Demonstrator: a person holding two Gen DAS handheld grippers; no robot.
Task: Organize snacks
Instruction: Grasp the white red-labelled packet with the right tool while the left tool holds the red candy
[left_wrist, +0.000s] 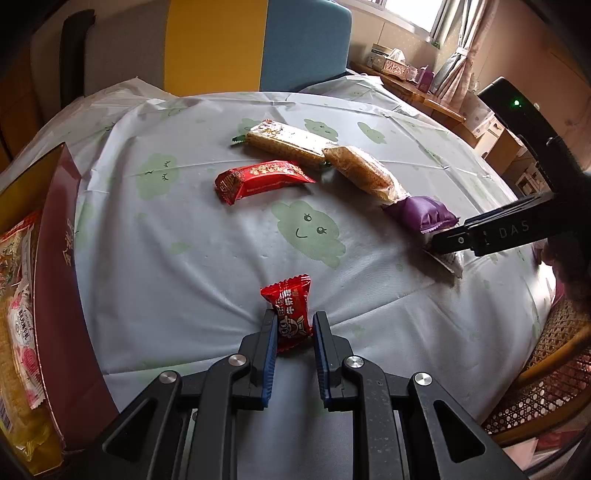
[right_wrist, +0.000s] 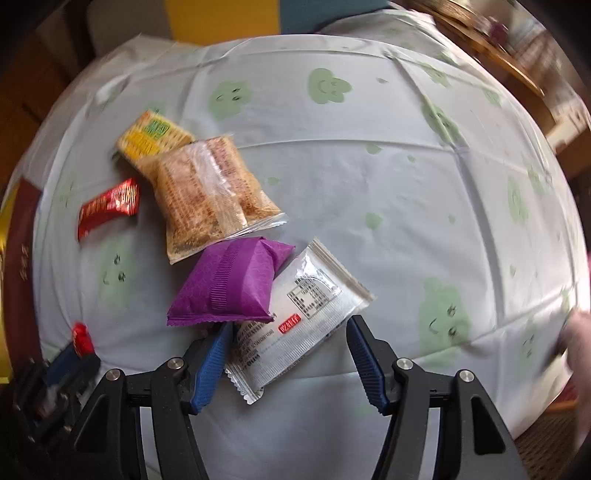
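My left gripper (left_wrist: 294, 325) is shut on a small red candy (left_wrist: 288, 295) just above the tablecloth. My right gripper (right_wrist: 289, 325) stands open, its blue pads either side of a silver packet (right_wrist: 306, 310) lying flat; neither pad presses on it. A purple packet (right_wrist: 229, 284) overlaps the silver packet's left corner. Beyond lie a clear-wrapped brown biscuit pack (right_wrist: 207, 188), a yellow cracker pack (right_wrist: 151, 136) and a long red bar (right_wrist: 107, 206). In the left wrist view the right gripper (left_wrist: 439, 242) hangs over the silver packet (left_wrist: 448, 262) at the right.
A maroon box (left_wrist: 55, 258) holding several snack packs stands at the table's left edge. The tablecloth (left_wrist: 221, 258) is pale with green clouds. A wicker chair (left_wrist: 546, 369) sits at the right; blue and yellow chair backs (left_wrist: 258, 44) rise behind.
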